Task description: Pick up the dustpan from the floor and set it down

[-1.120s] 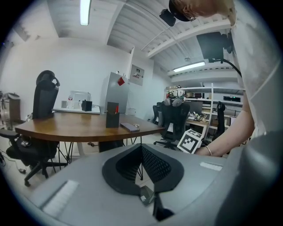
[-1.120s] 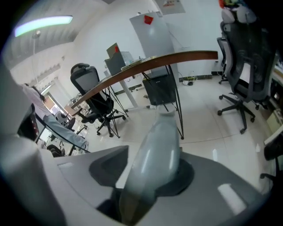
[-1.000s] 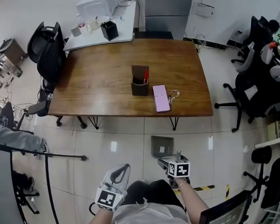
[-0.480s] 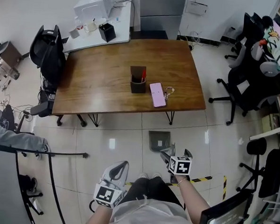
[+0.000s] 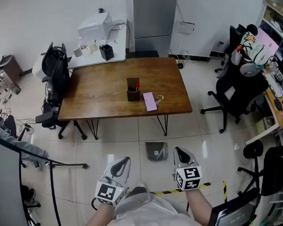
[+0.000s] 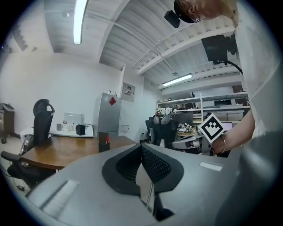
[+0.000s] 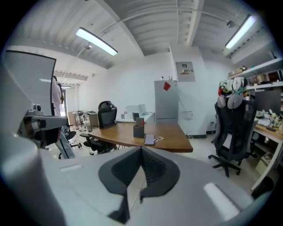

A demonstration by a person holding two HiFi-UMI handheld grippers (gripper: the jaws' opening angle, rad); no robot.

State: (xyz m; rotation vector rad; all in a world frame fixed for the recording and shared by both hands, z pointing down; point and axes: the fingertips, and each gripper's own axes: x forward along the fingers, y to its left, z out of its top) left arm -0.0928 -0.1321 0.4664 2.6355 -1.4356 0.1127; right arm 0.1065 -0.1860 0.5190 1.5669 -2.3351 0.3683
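- Head view: The dustpan (image 5: 157, 150) lies flat on the floor (image 5: 116, 132), in front of the table (image 5: 109, 98). Nothing is holding it.
- The right gripper (image 5: 181, 152) is just to the right of the dustpan and does not touch it. The left gripper (image 5: 123, 160) is on the dustpan's other side, a bit farther off.
- A dark pen box (image 5: 132, 93) stands on the table. A pink phone (image 5: 149, 101) lies just beside it.
- Left gripper view: The left gripper (image 6: 141, 146) has its jaws pressed together, with nothing between them. The table (image 6: 57, 152) is past it on the left. The right gripper's marker cube (image 6: 212, 127) is on the right.
- Right gripper view: The right gripper (image 7: 141, 149) has just been closing its jaws. They now meet, with nothing between them. Past them are the table (image 7: 168, 139) with the pen box (image 7: 139, 129) and phone (image 7: 149, 139). A black chair (image 7: 232, 132) stands at the right.
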